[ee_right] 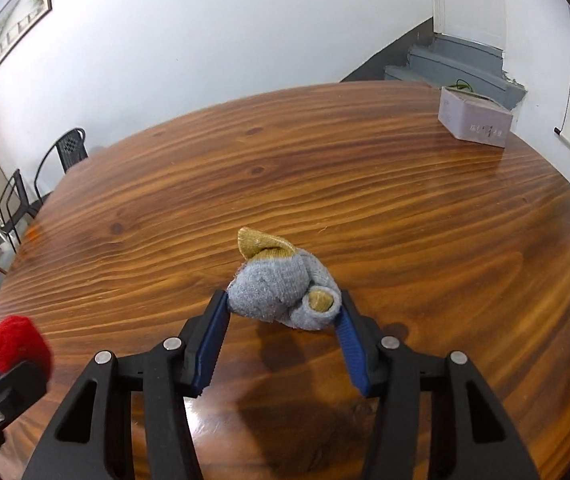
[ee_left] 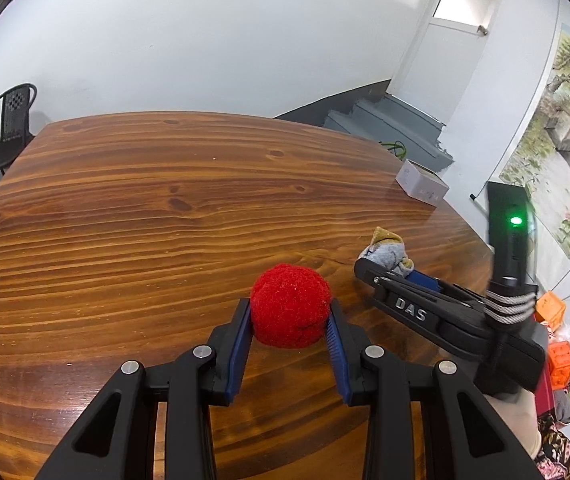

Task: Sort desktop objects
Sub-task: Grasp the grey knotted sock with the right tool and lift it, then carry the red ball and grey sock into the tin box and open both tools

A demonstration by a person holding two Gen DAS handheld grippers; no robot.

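My left gripper (ee_left: 290, 312) is shut on a fuzzy red ball (ee_left: 290, 306), its blue pads pressed on both sides, just above the wooden table (ee_left: 145, 208). My right gripper (ee_right: 283, 305) is shut on a rolled grey sock with mustard toe and cuff (ee_right: 281, 286), held over the table (ee_right: 405, 208). In the left wrist view the right gripper (ee_left: 395, 270) is to the right of the ball with the sock (ee_left: 387, 250) at its tip. In the right wrist view the red ball (ee_right: 19, 342) shows at the far left.
A small white box (ee_left: 421, 182) stands near the table's far right edge; it also shows in the right wrist view (ee_right: 474, 118). A black chair (ee_left: 3, 136) stands beyond the table's left end. Orange crates (ee_left: 557, 336) lie on the floor at right.
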